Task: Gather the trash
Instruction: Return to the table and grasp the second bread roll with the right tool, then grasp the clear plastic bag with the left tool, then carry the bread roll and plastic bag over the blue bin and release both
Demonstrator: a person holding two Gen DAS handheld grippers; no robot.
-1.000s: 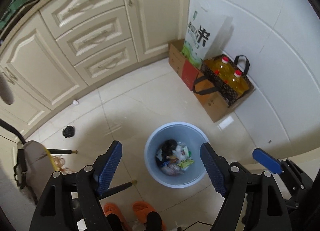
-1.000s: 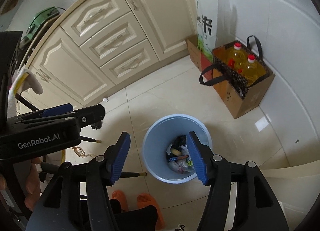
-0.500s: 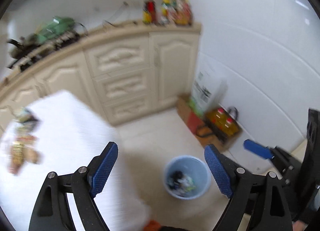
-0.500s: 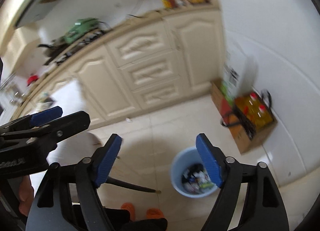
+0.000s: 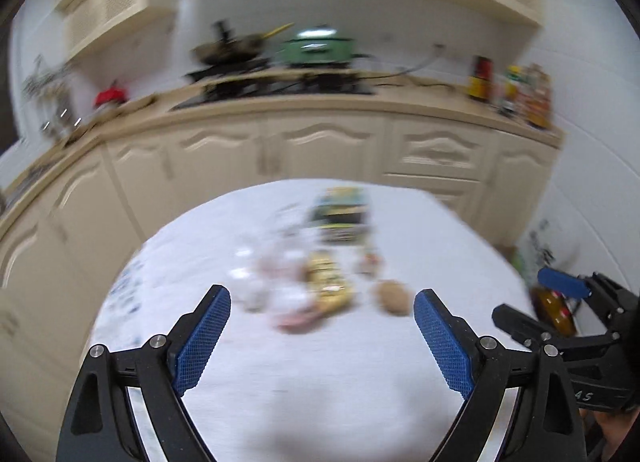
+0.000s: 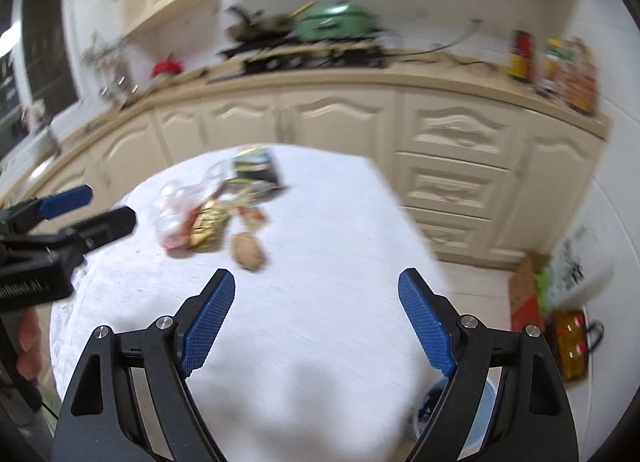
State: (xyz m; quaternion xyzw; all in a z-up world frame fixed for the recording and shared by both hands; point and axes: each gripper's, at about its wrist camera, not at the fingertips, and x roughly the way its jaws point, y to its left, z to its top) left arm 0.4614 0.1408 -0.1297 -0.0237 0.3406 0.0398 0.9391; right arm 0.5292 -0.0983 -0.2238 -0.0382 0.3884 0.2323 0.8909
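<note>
While both tools hang over the white tabletop (image 6: 320, 342), the left hand-held gripper (image 5: 322, 304) and the right hand-held gripper (image 6: 316, 286) have just been opening; each now gapes wide with nothing between its pads. The trash (image 6: 208, 210), a loose heap of wrappers and clear plastic with a brown lump (image 6: 249, 252) beside it, lies toward the far side. Light, slippery film could slide or scatter under a hasty pinch. The bin (image 6: 480, 418) peeks out below the near edge, so a dropped piece may miss it. Nothing blocks the reach.

One table (image 6: 320, 302); two tools, left tool (image 5: 322, 336) and right tool (image 6: 316, 320); one bin (image 6: 486, 418); one green pot (image 6: 340, 22).
</note>
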